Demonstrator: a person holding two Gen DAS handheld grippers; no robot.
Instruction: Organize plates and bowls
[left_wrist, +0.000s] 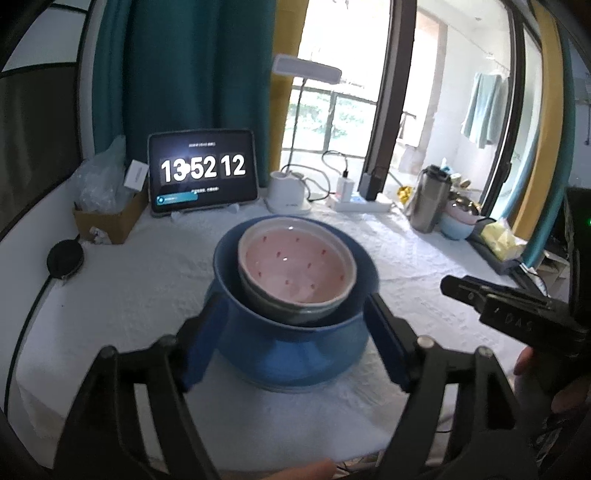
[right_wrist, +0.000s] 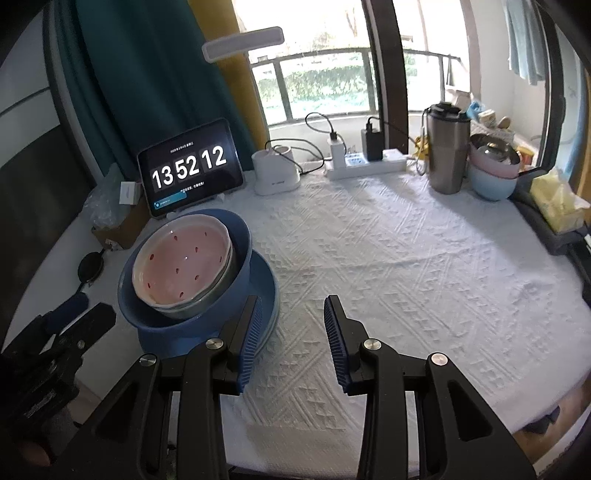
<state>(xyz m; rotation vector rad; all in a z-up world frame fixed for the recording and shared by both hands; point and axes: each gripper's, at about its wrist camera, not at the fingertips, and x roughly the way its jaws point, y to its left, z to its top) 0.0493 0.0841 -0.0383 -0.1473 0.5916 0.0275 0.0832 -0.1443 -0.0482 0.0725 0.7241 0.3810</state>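
A pink-lined bowl with red specks sits nested in a deep blue bowl, which rests on a blue plate on the white tablecloth. My left gripper is open. Its blue-padded fingers stand on either side of the blue bowl's lower wall, and no pad visibly presses on it. In the right wrist view the stack lies at the left. My right gripper is open over bare cloth just right of the plate, with nothing between its pads. Its left finger overlaps the plate's edge in the picture.
A tablet clock, a white lamp base and a power strip line the back. A steel tumbler and stacked pastel bowls stand at the back right, beside a yellow pack. A cardboard box and a black disc are at the left.
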